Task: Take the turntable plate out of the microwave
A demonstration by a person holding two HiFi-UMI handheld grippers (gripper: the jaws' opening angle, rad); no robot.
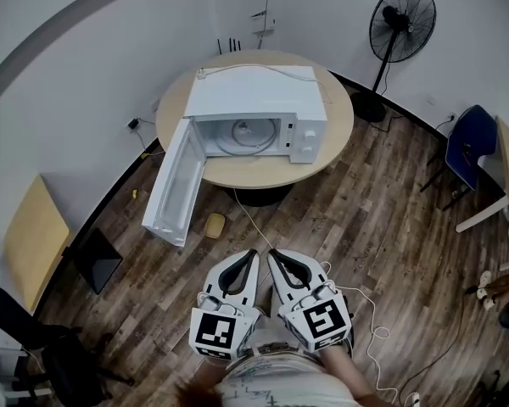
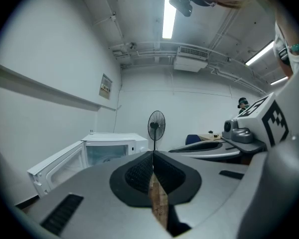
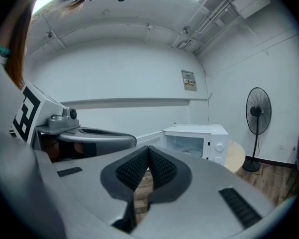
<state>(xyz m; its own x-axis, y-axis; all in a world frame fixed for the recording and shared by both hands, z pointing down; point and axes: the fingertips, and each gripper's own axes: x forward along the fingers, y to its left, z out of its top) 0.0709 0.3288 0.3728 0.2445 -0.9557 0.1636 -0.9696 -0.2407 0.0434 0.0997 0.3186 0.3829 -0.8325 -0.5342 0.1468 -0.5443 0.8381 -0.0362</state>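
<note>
Both my left gripper [image 1: 252, 256] and right gripper [image 1: 273, 256] are hanging closed and empty, well apart from the open microwave [image 1: 256, 96] where the turntable plate [image 1: 248, 136] is lying, so I'm judging the approach is only starting, needing opened jaws reaching inside.

Left gripper [image 1: 253, 255] and right gripper [image 1: 272, 255] are held side by side close in front of the body, pointing roughly level. Both have their fingers [image 2: 139, 174] pressed together, nothing between them.
</note>
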